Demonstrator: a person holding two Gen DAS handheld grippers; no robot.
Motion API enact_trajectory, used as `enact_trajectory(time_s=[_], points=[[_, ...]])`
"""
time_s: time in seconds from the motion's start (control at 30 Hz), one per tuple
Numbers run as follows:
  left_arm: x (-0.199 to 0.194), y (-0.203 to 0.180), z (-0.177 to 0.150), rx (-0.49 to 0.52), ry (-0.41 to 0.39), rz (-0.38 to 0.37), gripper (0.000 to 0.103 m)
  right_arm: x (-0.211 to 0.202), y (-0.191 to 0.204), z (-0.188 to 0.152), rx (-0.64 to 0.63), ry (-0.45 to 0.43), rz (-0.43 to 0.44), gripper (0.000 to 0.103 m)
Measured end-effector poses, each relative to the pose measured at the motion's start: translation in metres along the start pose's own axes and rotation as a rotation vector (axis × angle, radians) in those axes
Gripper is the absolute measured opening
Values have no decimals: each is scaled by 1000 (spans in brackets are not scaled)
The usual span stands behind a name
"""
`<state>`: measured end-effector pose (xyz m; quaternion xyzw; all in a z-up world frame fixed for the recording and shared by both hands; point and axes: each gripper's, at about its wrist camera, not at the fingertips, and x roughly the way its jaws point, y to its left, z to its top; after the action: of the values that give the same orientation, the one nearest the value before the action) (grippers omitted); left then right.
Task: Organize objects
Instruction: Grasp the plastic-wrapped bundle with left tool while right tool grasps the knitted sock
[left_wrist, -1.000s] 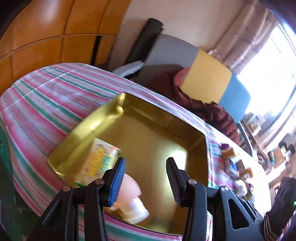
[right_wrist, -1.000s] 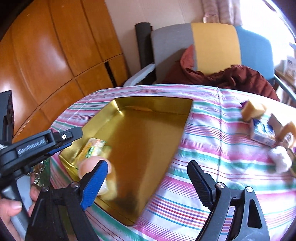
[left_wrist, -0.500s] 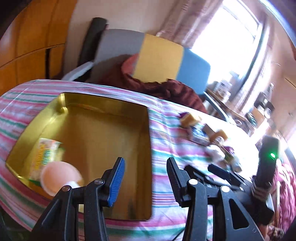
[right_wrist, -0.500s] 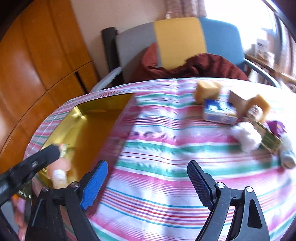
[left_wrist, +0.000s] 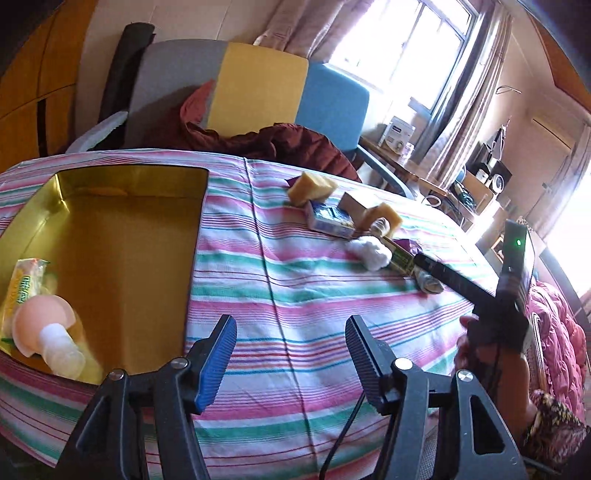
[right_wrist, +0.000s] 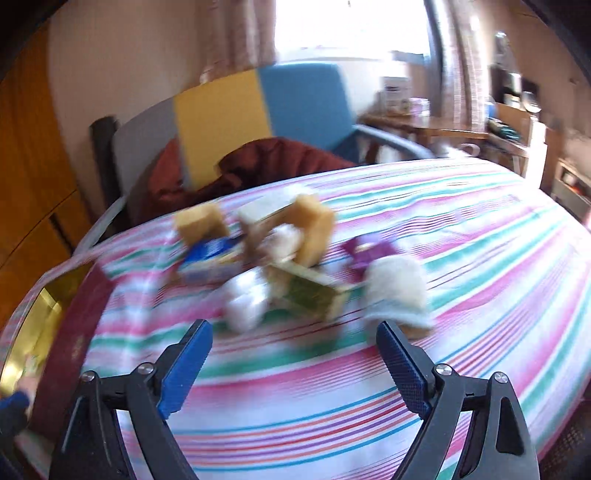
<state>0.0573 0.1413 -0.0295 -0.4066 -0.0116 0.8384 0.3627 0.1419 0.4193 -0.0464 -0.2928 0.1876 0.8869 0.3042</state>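
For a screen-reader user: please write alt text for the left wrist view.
The open, empty left gripper, its jaws just widened, hovers over a striped tablecloth. At left, a gold tray holds a pink mushroom toy and a yellow packet; sponges, a small box and cotton lie scattered farther back.

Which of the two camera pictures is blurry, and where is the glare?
Right wrist view: motion blur smears the pile of objects and striped cloth. Left wrist view: sharp, but the window is blown out, and the gold tray shows a soft sheen.
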Motion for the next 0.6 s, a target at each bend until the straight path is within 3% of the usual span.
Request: enact_trajectory(time_s=[0.17,0.33,0.6], points=[[3,-12,-8,33,15,-9,62,24,-42,22,62,13,-77,92],[9,-17,-13,44,39,-8,62,49,-52,29,35,54,-58,92],[20,-18,-20,34,72,4,62,71,-52,16,37,115,-13,68]])
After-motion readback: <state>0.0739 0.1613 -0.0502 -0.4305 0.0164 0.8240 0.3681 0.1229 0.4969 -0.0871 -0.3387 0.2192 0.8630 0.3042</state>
